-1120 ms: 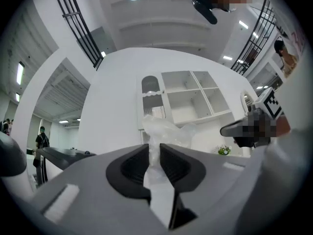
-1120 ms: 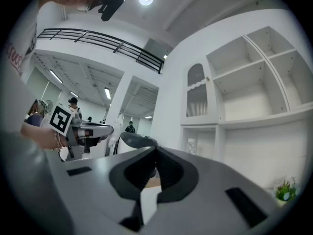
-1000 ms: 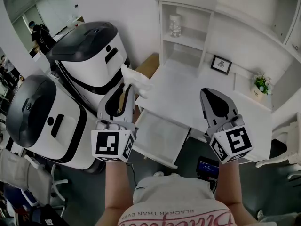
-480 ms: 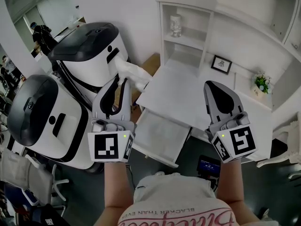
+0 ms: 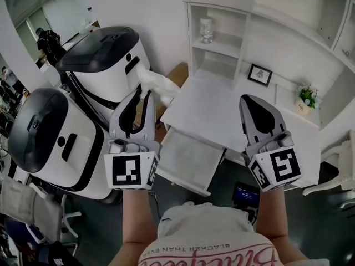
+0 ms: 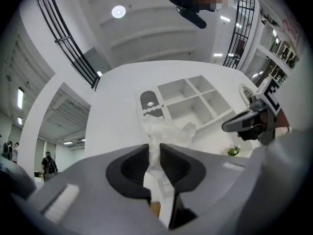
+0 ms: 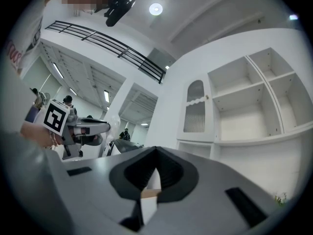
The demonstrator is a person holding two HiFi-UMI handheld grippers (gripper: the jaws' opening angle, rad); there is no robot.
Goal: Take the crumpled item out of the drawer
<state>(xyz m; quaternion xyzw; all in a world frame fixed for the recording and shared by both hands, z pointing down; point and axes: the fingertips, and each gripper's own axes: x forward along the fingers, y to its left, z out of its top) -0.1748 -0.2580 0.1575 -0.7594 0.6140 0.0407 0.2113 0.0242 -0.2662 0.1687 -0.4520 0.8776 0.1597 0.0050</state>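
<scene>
**Crumpled sheet held clear of the drawer**

Head view: the left gripper (image 5: 141, 96) holds the crumpled white sheet (image 5: 158, 86) over the desk's (image 5: 222, 112) left corner, well above the open drawer (image 5: 188, 158). The right gripper (image 5: 252, 101) hangs beside it.

Left gripper view: narrow jaws pinch a bunched fold. The sheet looks light, soft and probably slick, so a thick wad is safer to grip than a loose edge.

Right gripper view: jaws together on nothing.

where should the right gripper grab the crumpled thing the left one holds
Probably the puffy free end of the crumpled item, past the jaws of the left gripper, coming from the right: it sticks out loose and clear.
</scene>
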